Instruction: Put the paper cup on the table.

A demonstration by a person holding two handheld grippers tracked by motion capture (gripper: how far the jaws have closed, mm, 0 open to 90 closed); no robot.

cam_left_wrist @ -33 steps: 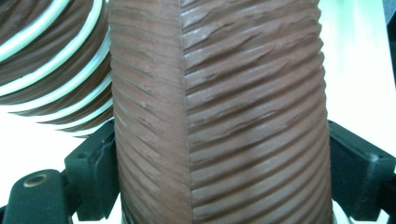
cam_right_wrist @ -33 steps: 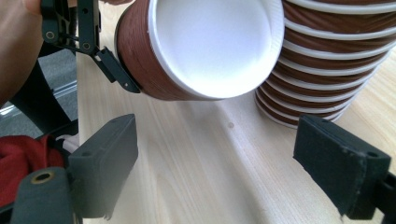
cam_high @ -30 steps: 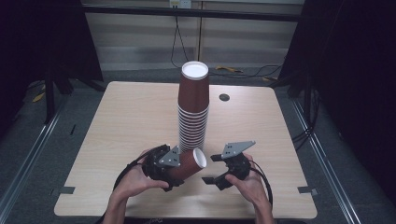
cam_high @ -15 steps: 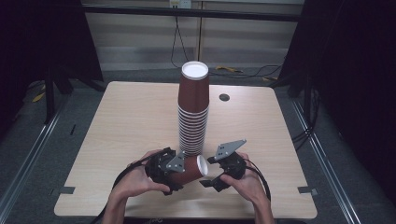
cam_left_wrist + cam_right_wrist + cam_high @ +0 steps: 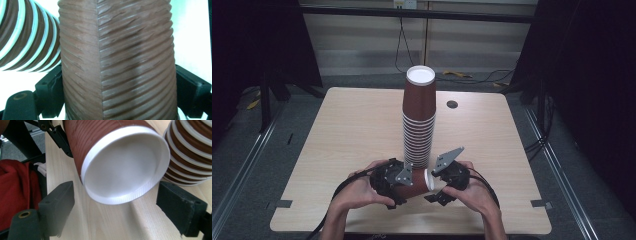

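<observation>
1. At the near edge of a pale wooden table (image 5: 337, 150), a person holds a single brown ribbed paper cup (image 5: 412, 181) on its side, just in front of a tall stack of upturned cups (image 5: 418, 120).

2. The left gripper (image 5: 398, 186) clamps the cup across its body; in the left gripper view the ribbed wall (image 5: 117, 65) sits pinched between the two black jaws, which touch it on either side.

3. The right gripper (image 5: 435, 190) faces the cup's white rim (image 5: 125, 167). Its jaws stand wide, one on each side of the mouth and clear of it, holding nothing.

4. The step in hand appears to be a handover, or a two-handed righting, of the cup near the stack.

5. To do it well, the right jaws should probably close gently on the rolled rim, the stiffest part, not on the thin wall.

6. The left grip should likely ease only once the right one is firm.

7. The stack stands just beside the cup: a careless swing could topple it, so any turn is best made towards the person.
</observation>
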